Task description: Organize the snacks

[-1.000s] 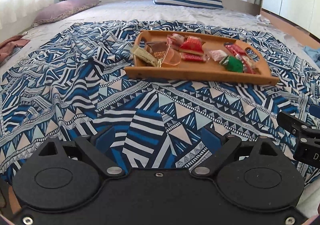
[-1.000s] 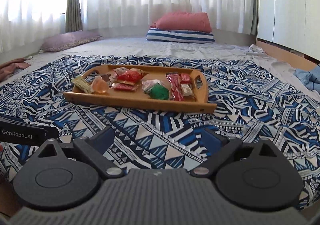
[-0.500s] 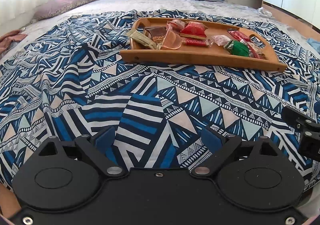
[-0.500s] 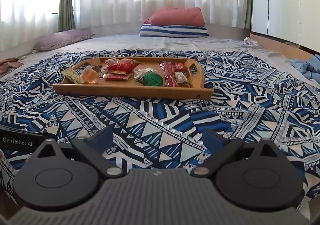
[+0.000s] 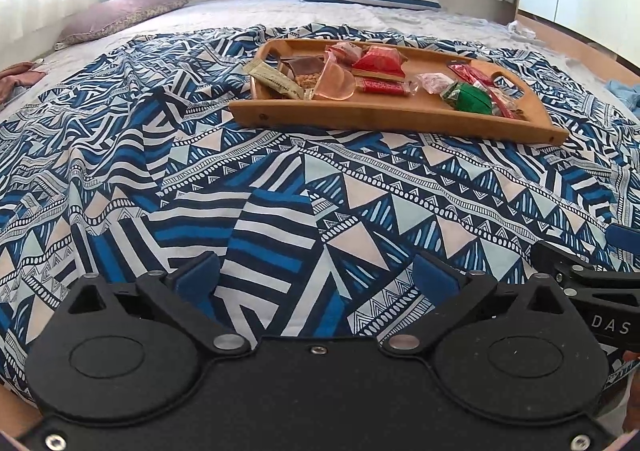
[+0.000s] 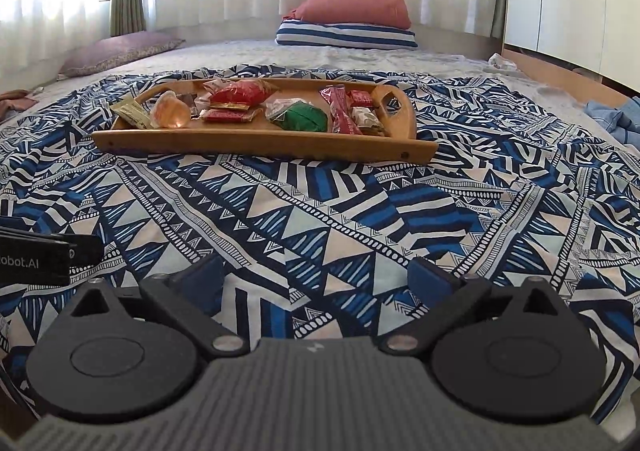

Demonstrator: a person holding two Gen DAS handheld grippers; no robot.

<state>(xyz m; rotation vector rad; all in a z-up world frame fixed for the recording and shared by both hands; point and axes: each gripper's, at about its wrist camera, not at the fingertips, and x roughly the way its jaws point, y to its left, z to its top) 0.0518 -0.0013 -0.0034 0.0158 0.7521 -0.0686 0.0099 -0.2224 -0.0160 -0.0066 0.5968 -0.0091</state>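
Two claws: your left claw (image 5: 316, 271) is opening with nothing but cloth beneath it; your right claw (image 6: 316, 275) stands apart, empty.
Bed: the patterned sheet (image 5: 280, 179) carries everything.
Tray (image 5: 400, 123): well ahead of both claws, likely so snacks stay corralled.
Snacks (image 6: 232, 95): heaped unsorted in the tray.
Hard to read: overlapping wrappers hide each other; labels too small.
Cut off: each claw's edge shows in the other's view.

Your left wrist view looks forward and down over the cloth (image 5: 280, 187), with the tray (image 5: 392, 123) ahead to the right. Your right wrist view shares that tray (image 6: 256, 141), ahead to the left.
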